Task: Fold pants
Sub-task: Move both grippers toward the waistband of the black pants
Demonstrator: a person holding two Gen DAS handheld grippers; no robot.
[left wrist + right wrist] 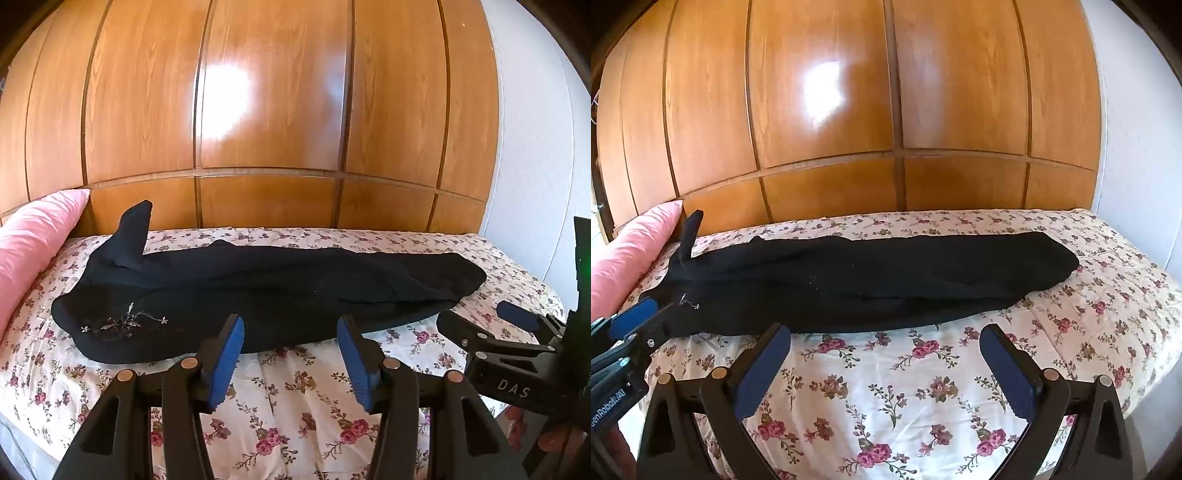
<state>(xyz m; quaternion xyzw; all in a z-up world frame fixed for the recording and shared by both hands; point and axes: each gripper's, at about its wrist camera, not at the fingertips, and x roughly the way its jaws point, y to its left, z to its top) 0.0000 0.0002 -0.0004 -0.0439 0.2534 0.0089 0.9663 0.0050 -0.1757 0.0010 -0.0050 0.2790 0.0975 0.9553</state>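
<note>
"DAS" printed on right gripper [517, 325] beside black pants [258, 291]

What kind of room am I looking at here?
Most likely a bedroom. A bed with a floral sheet fills the foreground, a pink pillow leans at one end, and tall glossy wooden wardrobe doors stand behind. Black pants lie across the bed.

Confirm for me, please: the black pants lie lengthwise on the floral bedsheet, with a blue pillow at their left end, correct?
Not quite: the pillow is pink, not blue, as the left wrist view shows. The rest holds: the black pants lie lengthwise on the floral bedsheet, with that pillow at their left end.
</note>
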